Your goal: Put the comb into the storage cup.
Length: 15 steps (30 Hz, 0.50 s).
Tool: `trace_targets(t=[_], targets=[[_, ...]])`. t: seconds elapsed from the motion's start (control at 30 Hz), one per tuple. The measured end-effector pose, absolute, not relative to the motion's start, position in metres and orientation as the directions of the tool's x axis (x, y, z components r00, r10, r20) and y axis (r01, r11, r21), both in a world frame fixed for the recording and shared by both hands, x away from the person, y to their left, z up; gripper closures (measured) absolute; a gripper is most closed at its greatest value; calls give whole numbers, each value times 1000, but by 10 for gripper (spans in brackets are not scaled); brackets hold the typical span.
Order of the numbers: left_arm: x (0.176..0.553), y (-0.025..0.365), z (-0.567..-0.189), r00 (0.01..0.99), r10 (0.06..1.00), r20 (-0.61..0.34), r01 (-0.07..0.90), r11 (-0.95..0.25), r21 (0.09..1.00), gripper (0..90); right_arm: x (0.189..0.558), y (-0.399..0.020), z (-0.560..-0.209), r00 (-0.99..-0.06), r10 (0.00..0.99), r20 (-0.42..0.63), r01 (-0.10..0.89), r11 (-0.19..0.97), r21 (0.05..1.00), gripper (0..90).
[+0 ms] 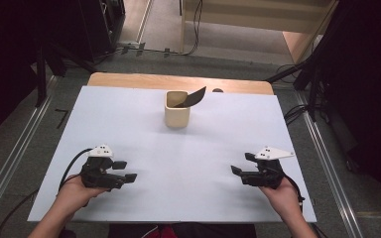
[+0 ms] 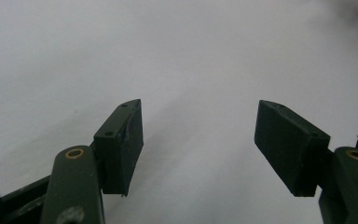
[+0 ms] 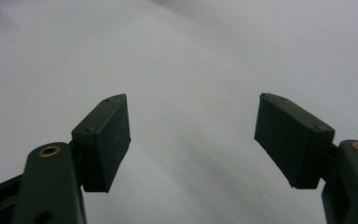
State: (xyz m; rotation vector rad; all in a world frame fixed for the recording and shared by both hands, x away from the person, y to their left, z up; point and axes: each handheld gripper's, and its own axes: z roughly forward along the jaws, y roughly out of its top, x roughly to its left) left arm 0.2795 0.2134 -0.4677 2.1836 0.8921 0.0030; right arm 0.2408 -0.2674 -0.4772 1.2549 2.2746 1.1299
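A cream square cup [image 1: 176,109] stands upright at the far middle of the white table top [image 1: 144,119], with a black flat tool [image 1: 190,98] leaning out of it to the right. My left gripper [image 1: 128,170] rests low over the near left of the table, held in a hand, jaws open and pointing right. My right gripper [image 1: 241,164] sits at the near right, jaws open and pointing left. In the left gripper view the jaws [image 2: 198,135] stand wide with bare white surface between them. The right gripper view shows the same for its gripper [image 3: 191,130].
The white sheet lies on a wooden table whose far edge [image 1: 178,81] shows behind the cup. Metal rails run along the floor on both sides. Dark stands and cables [image 1: 297,74] sit beyond the table corners.
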Motion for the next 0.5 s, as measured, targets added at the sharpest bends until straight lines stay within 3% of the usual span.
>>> trace_targets(t=[0.5], targets=[[279,214,-467,752,604,-262,599,-462,653,339,241,-267,-478,-575,812,97,573,316,756,248]])
